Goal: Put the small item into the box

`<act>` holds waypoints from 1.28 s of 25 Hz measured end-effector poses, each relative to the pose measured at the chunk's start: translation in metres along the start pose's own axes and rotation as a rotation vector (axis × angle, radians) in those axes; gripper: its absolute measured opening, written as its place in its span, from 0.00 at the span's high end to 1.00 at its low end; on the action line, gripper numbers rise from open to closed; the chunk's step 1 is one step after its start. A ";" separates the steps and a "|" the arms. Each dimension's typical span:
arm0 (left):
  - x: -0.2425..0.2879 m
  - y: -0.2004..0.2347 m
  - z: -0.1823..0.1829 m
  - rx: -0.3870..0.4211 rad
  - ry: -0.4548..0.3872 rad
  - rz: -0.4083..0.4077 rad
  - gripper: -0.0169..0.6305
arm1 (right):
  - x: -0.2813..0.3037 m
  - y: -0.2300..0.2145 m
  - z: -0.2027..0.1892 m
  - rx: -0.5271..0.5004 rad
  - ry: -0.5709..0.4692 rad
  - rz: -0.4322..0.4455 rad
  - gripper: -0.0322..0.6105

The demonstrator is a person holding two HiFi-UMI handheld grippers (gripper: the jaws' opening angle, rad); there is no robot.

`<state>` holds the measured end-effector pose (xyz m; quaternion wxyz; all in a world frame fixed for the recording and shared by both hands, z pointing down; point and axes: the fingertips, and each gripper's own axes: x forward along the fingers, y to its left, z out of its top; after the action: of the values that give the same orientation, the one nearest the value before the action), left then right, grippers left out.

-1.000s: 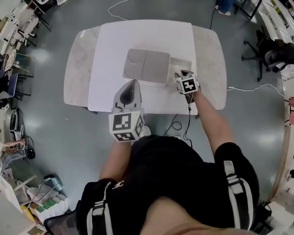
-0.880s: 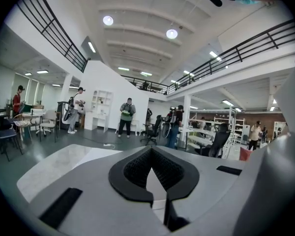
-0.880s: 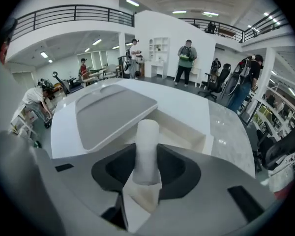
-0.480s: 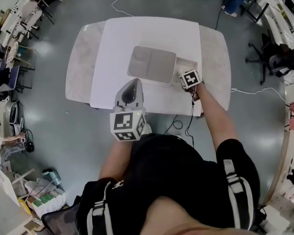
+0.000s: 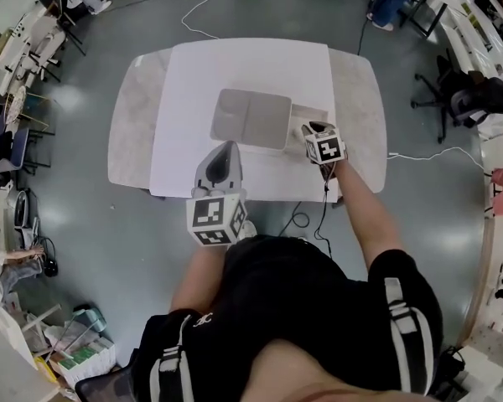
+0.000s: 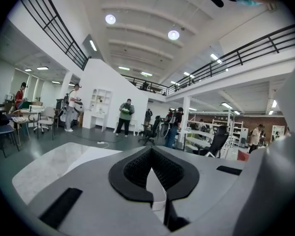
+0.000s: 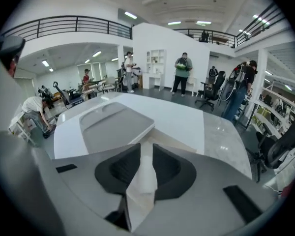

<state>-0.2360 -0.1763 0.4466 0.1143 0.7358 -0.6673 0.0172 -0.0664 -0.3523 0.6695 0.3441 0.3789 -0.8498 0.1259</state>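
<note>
A flat grey box (image 5: 251,117) with a two-part lid lies in the middle of the white board (image 5: 235,65); it also shows in the right gripper view (image 7: 113,124). A small beige box (image 5: 312,110) sits against its right side. My right gripper (image 5: 310,129) hovers over the beige box (image 7: 163,142). Its jaws (image 7: 146,149) are closing, and a small crumpled white item (image 7: 143,181) is pinched between the pads. My left gripper (image 5: 225,145) is raised over the near table edge with its jaws together and nothing in them (image 6: 150,151).
The white board rests on a pale marble table (image 5: 134,115). Cables run across the floor behind the table (image 5: 197,11) and below its near edge (image 5: 302,216). An office chair (image 5: 453,90) stands to the right. People stand far off in the hall.
The right gripper has stayed at the small beige box with only a slight shift. The left gripper holds the same place over the near edge.
</note>
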 end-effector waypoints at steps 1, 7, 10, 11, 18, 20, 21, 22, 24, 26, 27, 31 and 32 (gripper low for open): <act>0.002 -0.003 0.000 0.001 0.000 -0.009 0.96 | -0.009 0.000 0.007 0.009 -0.039 -0.008 0.84; 0.012 -0.019 0.009 0.014 -0.006 -0.066 0.96 | -0.076 0.000 0.055 0.070 -0.299 -0.061 0.93; 0.020 -0.033 0.013 0.027 -0.013 -0.107 0.96 | -0.117 -0.006 0.079 0.091 -0.437 -0.109 0.93; 0.022 -0.038 0.013 0.029 -0.014 -0.119 0.96 | -0.131 -0.008 0.084 0.093 -0.479 -0.125 0.93; 0.029 -0.077 0.009 0.051 -0.015 -0.198 0.96 | -0.225 -0.023 0.097 0.119 -0.690 -0.289 0.93; 0.030 -0.083 0.008 0.054 -0.013 -0.219 0.96 | -0.248 -0.025 0.094 0.132 -0.728 -0.341 0.93; 0.031 -0.087 0.007 0.056 -0.012 -0.229 0.96 | -0.260 -0.027 0.091 0.141 -0.744 -0.365 0.93; 0.031 -0.091 0.006 0.056 -0.012 -0.239 0.96 | -0.270 -0.028 0.087 0.153 -0.759 -0.388 0.93; 0.032 -0.101 0.005 0.057 -0.010 -0.261 0.96 | -0.291 -0.032 0.077 0.181 -0.784 -0.436 0.93; 0.035 -0.113 0.002 0.060 -0.006 -0.286 0.96 | -0.306 -0.034 0.063 0.208 -0.789 -0.478 0.93; 0.036 -0.119 -0.001 0.063 -0.002 -0.298 0.96 | -0.310 -0.034 0.056 0.217 -0.783 -0.489 0.93; 0.038 -0.149 -0.014 0.074 0.013 -0.346 0.96 | -0.321 -0.028 0.025 0.219 -0.760 -0.504 0.93; 0.037 -0.157 -0.016 0.079 0.016 -0.358 0.96 | -0.326 -0.028 0.020 0.223 -0.761 -0.510 0.93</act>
<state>-0.0752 -0.1965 0.4461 0.0920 0.8465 -0.5236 0.0283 0.0992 -0.1988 0.4325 -0.0146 0.6294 -0.7767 -0.0201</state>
